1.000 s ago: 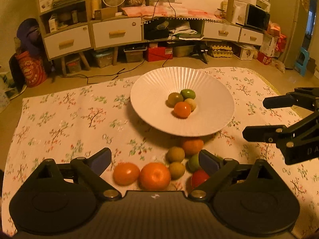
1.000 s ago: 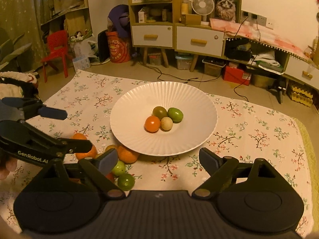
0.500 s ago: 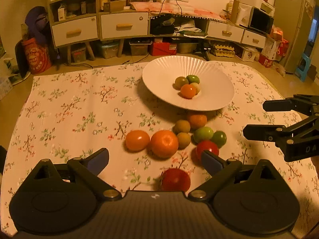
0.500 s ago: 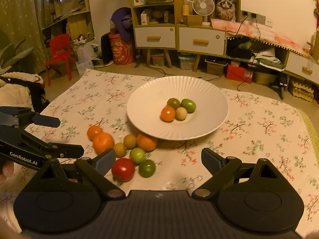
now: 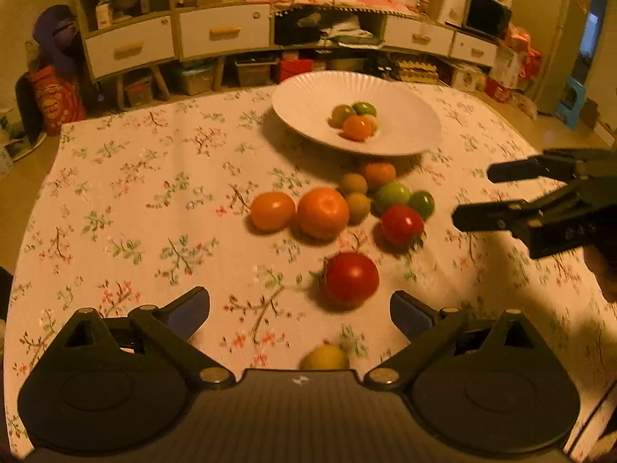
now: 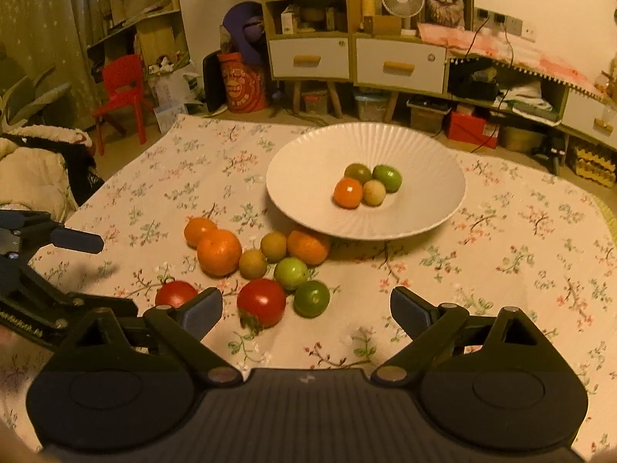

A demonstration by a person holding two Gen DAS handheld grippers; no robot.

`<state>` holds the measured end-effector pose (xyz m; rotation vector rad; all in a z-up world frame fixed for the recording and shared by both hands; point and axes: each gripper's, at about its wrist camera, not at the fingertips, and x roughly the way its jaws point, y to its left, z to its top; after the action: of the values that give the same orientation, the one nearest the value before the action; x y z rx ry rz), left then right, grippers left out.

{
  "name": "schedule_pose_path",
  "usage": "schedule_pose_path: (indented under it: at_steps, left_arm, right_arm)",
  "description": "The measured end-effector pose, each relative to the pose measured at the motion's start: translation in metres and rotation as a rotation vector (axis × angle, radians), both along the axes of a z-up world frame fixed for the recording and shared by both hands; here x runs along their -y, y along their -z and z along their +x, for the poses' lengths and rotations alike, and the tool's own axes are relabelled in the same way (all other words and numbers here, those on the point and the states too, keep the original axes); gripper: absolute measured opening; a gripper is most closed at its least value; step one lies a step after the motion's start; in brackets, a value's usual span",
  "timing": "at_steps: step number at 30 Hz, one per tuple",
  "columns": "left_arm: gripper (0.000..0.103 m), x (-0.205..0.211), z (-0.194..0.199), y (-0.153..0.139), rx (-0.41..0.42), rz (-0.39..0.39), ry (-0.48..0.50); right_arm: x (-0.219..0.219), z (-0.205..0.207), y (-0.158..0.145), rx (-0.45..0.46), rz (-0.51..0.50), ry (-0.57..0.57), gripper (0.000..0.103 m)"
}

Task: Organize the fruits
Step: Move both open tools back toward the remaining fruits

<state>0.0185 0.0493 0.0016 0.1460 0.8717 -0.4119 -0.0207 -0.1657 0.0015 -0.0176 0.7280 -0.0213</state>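
Observation:
A white ribbed plate (image 5: 308, 96) (image 6: 424, 154) holds several small fruits, among them an orange one (image 5: 357, 128) and a green one (image 6: 387, 178). In front of it loose fruits lie on the floral cloth: oranges (image 5: 323, 213) (image 6: 219, 252), green ones (image 6: 311, 298), red tomatoes (image 5: 351, 278) (image 6: 261, 301) and a yellow fruit (image 5: 324, 358) at my left gripper's base. My left gripper (image 5: 300, 310) is open and empty, just short of the near tomato. My right gripper (image 6: 306, 308) is open and empty, near the red and green fruits.
The floral cloth (image 5: 115, 193) covers the low table. The right gripper shows at the right of the left wrist view (image 5: 540, 208); the left gripper shows at the left of the right wrist view (image 6: 46, 270). Cabinets (image 6: 399, 65) and a red chair (image 6: 123, 92) stand beyond.
Both grippers have pulled back from the plate, bringing more loose fruit into view. Both stay open and empty.

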Motion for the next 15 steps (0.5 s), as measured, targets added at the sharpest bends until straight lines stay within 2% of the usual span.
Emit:
schedule_pose_path:
  at_steps: [12,15]
  left_arm:
    - [0.095,0.003,-0.009,0.025,-0.127,0.032,0.055]
    - [0.095,0.002,-0.008,0.030,-0.160,0.035,0.052]
  right_arm:
    - [-0.008,0.003,0.023,-0.071,-0.017,-0.016,0.093]
    - [-0.009,0.003,0.026,-0.083,-0.001,-0.034,0.088]
